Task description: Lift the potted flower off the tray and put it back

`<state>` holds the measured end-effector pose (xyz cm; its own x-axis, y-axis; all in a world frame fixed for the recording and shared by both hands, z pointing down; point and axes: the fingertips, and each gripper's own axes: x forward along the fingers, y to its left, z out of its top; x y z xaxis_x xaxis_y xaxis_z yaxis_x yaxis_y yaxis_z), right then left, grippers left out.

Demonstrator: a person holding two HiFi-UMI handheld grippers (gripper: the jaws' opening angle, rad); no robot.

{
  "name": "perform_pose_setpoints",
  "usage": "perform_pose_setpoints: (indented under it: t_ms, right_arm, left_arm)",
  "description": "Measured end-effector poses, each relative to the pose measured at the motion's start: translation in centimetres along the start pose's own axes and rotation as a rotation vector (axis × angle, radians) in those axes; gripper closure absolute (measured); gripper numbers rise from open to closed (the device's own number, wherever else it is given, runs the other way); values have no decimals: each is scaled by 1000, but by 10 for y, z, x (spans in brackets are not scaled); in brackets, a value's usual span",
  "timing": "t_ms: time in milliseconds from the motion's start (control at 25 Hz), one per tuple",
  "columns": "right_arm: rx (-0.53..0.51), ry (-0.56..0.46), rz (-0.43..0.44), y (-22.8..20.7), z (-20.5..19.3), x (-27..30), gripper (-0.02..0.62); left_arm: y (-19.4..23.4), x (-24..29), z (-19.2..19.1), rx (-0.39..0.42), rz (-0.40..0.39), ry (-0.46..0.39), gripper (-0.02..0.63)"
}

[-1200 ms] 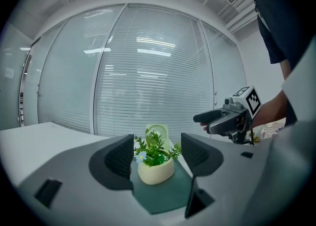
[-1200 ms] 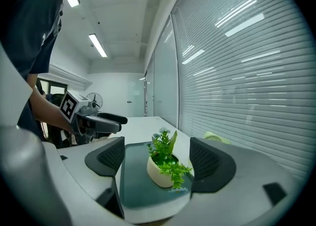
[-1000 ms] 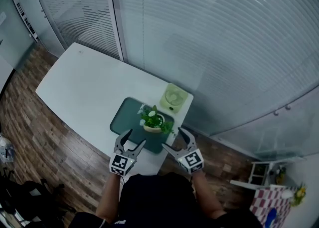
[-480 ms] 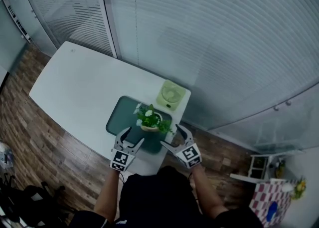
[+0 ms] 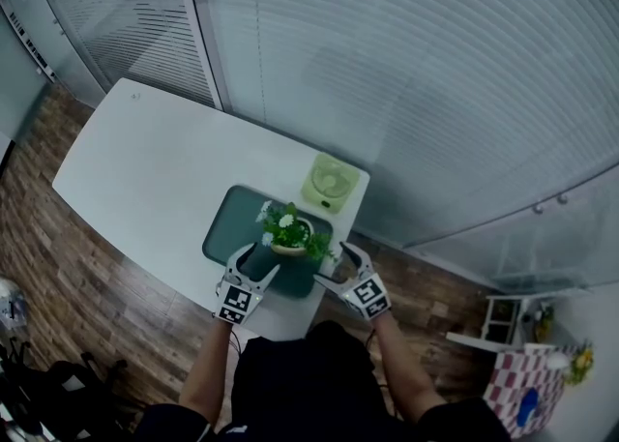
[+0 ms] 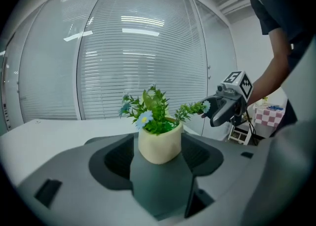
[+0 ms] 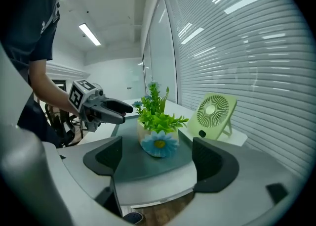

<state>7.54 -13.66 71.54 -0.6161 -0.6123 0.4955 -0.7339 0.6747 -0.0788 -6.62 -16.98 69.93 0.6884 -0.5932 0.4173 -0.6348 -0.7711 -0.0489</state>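
Note:
A cream pot of green leaves with small blue and white flowers (image 5: 288,235) stands upright on a dark green tray (image 5: 224,227) near the white table's front right corner. My left gripper (image 5: 256,261) is open at the tray's near edge. The pot (image 6: 158,143) sits just ahead of its jaws, untouched. My right gripper (image 5: 334,264) is off the table's right edge, aimed at the pot (image 7: 154,132). Its jaws have just been opening and nothing is between them. Each gripper view shows the other gripper beside the plant: the right gripper (image 6: 224,109) and the left gripper (image 7: 106,110).
A pale green desk fan (image 5: 327,182) stands just behind the tray at the table's far right edge, close to the plant (image 7: 213,116). Glass walls with blinds rise behind the table. The wide white tabletop (image 5: 164,164) stretches left. Wooden floor lies below the front edge.
Both grippers have sunk and come closer to the pot, one on each side. The right jaws have spread a little. The pot and tray have not moved.

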Motion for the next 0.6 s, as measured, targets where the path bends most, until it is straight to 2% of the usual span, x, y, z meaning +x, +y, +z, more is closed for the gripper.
perform_pose_setpoints:
  t_ms: [120,400,600]
  right_arm:
    - [3,-21,9,1,1,7,193]
    - [-51,11,42,-11,-8,36,193]
    - [-99,48,115,-13,-9,52,193]
  left_arm:
    - [1,4,-7,4,-8,13,327]
    - [4,16,-13,19,-39,26,327]
    - [6,23,-15,37,-63,35,327]
